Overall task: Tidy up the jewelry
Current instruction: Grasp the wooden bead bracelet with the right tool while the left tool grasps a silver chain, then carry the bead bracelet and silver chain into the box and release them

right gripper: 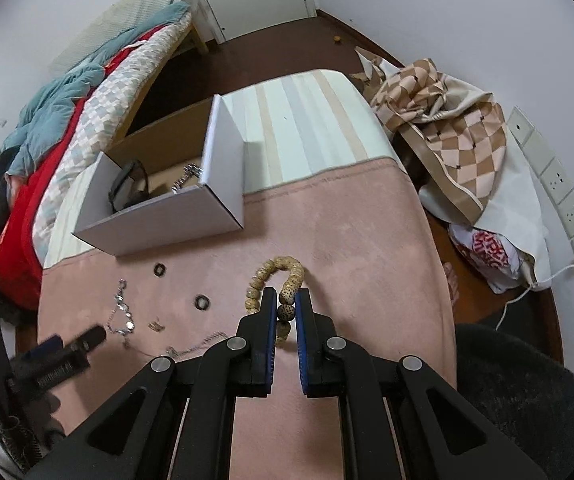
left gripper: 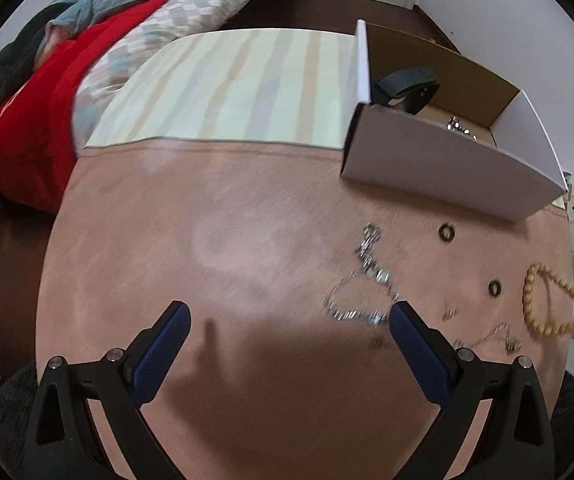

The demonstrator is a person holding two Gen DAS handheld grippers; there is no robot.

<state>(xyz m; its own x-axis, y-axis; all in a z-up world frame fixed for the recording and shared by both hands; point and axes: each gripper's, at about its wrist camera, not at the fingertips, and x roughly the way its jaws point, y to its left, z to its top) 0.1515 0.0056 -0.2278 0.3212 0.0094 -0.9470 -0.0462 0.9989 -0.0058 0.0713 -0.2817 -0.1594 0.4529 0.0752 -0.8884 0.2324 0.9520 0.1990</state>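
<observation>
Right gripper (right gripper: 286, 300) clenched on the near side of the wooden bead bracelet (right gripper: 275, 280), which lies on the pink blanket (right gripper: 347, 240) right of the other jewelry; one bead sits between the blue pads. Left gripper (left gripper: 289, 314) released, fingers spread wide, hovering near the crystal chain (left gripper: 367, 276) and touching nothing.

Judged step: lifting the bracelet for transfer to the white box (right gripper: 159, 216) at far left. A good lift keeps the pinch firm on the bead, rises straight until the loop hangs free of the blanket, then clears the box wall before release.

Count on the blanket: one bead bracelet, one crystal chain, one thin chain (right gripper: 195, 346), two dark rings (right gripper: 160, 269) (right gripper: 202, 302), one small gold piece (right gripper: 156, 325). In the box: one dark band (right gripper: 127, 188), one metal link bracelet (right gripper: 185, 178).
</observation>
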